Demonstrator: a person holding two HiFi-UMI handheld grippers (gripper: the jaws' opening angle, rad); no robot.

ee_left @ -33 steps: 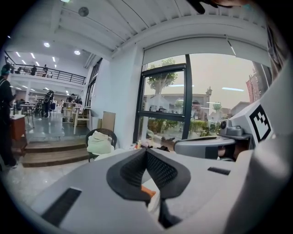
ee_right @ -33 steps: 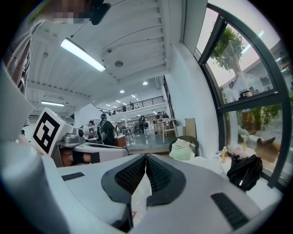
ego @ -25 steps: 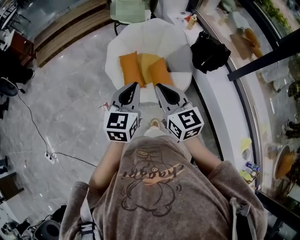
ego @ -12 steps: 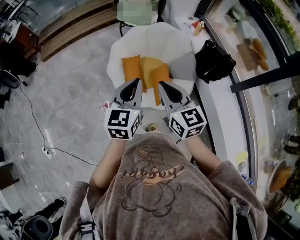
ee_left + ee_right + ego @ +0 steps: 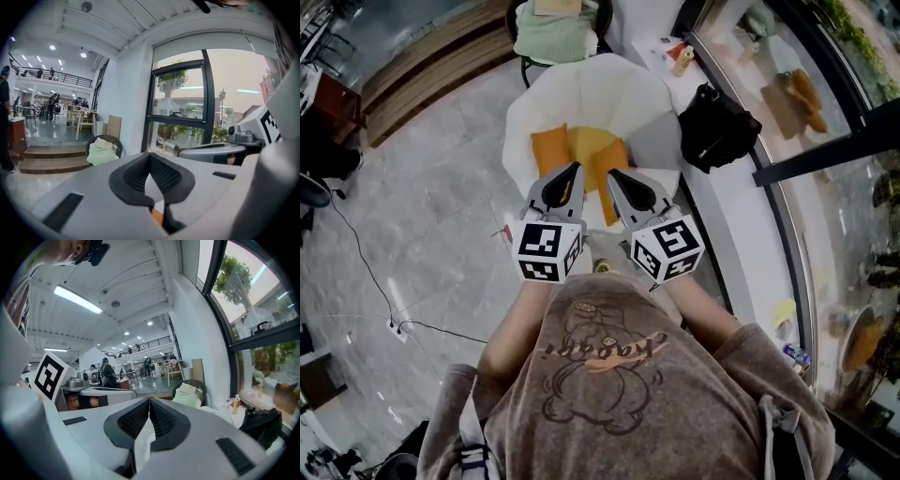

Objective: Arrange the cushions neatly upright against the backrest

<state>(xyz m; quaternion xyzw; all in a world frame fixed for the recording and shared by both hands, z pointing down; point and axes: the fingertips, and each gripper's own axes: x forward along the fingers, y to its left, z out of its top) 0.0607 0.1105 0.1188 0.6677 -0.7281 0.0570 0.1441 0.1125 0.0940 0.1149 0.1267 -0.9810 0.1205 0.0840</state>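
Currently both tools are held side by side in front of the white armchair (image 5: 581,89). Left gripper (image 5: 573,172) (image 5: 151,157): jaws pressed together, nothing between them. Right gripper (image 5: 616,177) (image 5: 149,401): same, closed and empty. On the seat, two orange cushions (image 5: 549,152) flank a yellow cushion (image 5: 586,141). A grey cushion (image 5: 654,141) sits just beside them (how upright they sit, cannot tell).
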